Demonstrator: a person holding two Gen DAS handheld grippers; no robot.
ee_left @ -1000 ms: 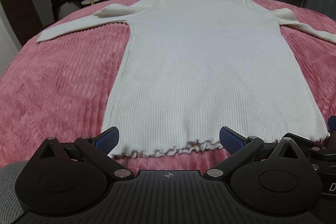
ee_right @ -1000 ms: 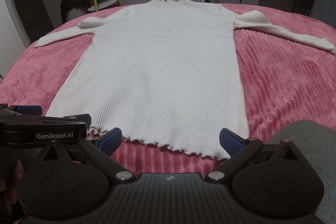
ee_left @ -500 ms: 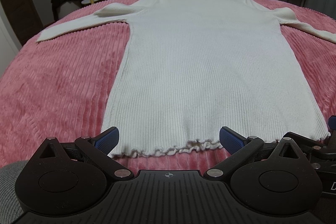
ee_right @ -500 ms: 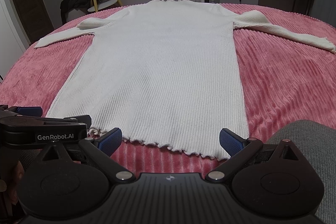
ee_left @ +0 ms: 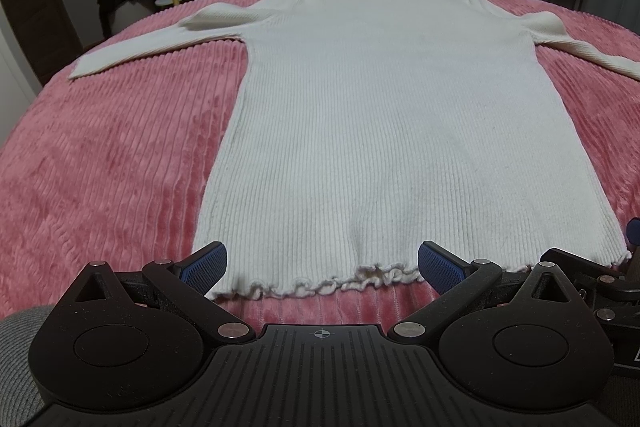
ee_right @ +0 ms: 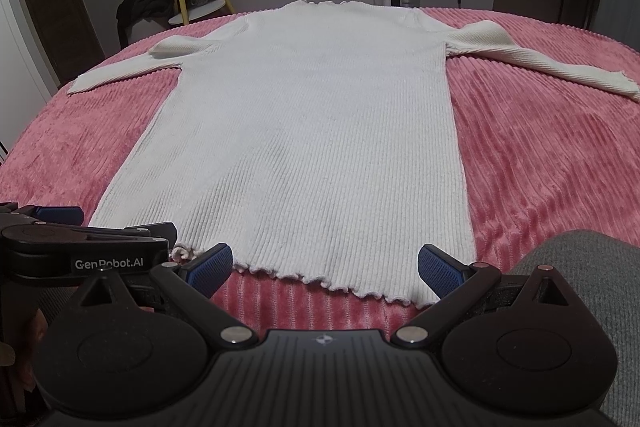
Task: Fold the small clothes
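Left wrist view shows your left gripper (ee_left: 319,264) spread wide at the frilled hem (ee_left: 316,285) of the white sweater (ee_left: 380,115), flat toward 12 o'clock; your right gripper (ee_right: 325,265) gapes likewise, ready to pinch.

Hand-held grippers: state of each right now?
Left hand-held gripper: open, holding nothing, at the white sweater's hem.
Right hand-held gripper: open, holding nothing, at the same hem.
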